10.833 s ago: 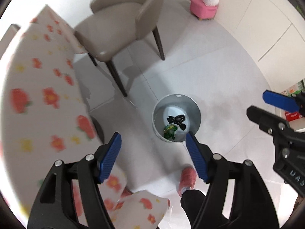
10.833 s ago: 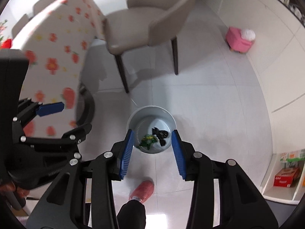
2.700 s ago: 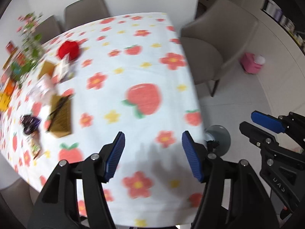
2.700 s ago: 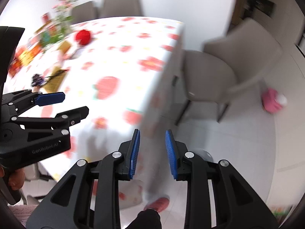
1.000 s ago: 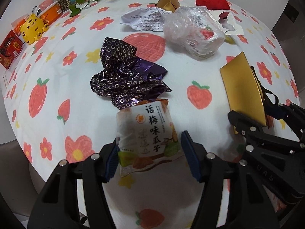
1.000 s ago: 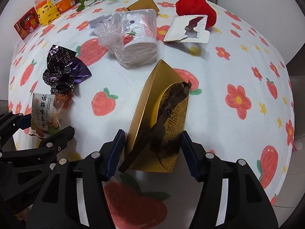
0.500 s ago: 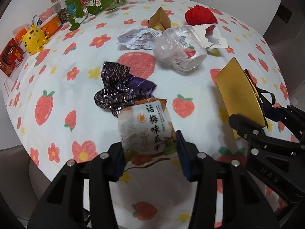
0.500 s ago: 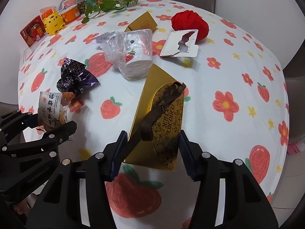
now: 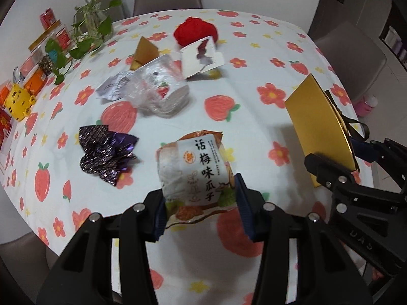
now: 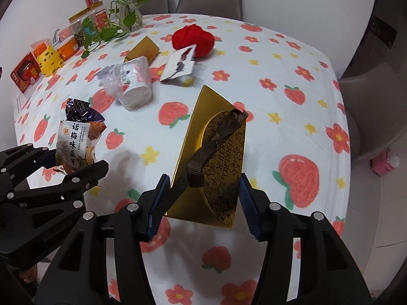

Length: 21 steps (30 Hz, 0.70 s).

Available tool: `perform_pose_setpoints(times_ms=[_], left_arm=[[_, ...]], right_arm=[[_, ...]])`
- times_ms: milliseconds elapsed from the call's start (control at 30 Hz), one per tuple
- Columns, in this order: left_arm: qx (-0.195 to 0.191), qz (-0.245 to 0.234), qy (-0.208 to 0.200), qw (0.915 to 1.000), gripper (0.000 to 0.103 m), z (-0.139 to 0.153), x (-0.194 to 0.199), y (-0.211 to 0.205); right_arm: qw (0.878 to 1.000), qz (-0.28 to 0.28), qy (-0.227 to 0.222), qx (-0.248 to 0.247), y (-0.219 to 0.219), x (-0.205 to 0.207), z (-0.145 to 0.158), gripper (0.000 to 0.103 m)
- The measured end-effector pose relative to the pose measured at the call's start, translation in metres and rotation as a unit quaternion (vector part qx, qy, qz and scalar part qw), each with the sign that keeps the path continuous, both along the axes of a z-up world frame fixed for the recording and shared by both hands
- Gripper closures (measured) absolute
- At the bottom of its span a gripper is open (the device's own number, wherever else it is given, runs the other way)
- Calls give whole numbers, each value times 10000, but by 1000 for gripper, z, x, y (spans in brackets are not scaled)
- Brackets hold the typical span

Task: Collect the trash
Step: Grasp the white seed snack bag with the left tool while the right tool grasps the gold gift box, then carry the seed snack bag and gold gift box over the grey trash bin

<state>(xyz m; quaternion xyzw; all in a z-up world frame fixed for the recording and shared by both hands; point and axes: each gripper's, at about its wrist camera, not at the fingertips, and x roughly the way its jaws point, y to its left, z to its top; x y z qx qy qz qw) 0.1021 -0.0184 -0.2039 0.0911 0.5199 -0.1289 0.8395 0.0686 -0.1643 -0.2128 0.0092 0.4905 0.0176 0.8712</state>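
Gripping: left gripper (image 9: 199, 200) clamps snack packet (image 9: 194, 170); right gripper (image 10: 202, 202) clamps gold box (image 10: 216, 157), above tablecloth (image 10: 267, 96).

A table (image 9: 254, 58) draped in a strawberry-and-flower cloth carried scattered litter: a crumpled purple wrapper (image 9: 106, 153), a plastic-wrapped paper cup (image 9: 162, 89) on its side, a torn white card (image 9: 202, 57), a red pouch (image 9: 195, 31) and a small gold box (image 9: 145, 50). Snack boxes (image 10: 25, 72) and a plant vase (image 9: 94, 23) lined its far edge.
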Motion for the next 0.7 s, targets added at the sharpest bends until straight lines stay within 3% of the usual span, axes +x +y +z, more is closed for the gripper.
perform_pose_setpoints(times_ms=[333, 500, 700], left_arm=[[46, -1337, -170, 9909, 56, 10, -37, -146], [-34, -1824, -52, 9832, 56, 4, -82, -236], [-9, -2508, 140, 9679, 56, -14, -152, -350]], right_arm=[[9916, -1284, -161, 83, -130, -79, 7, 51], [9833, -1819, -78, 65, -211, -138, 2, 51], [9689, -2472, 101, 63, -307, -210, -14, 51]])
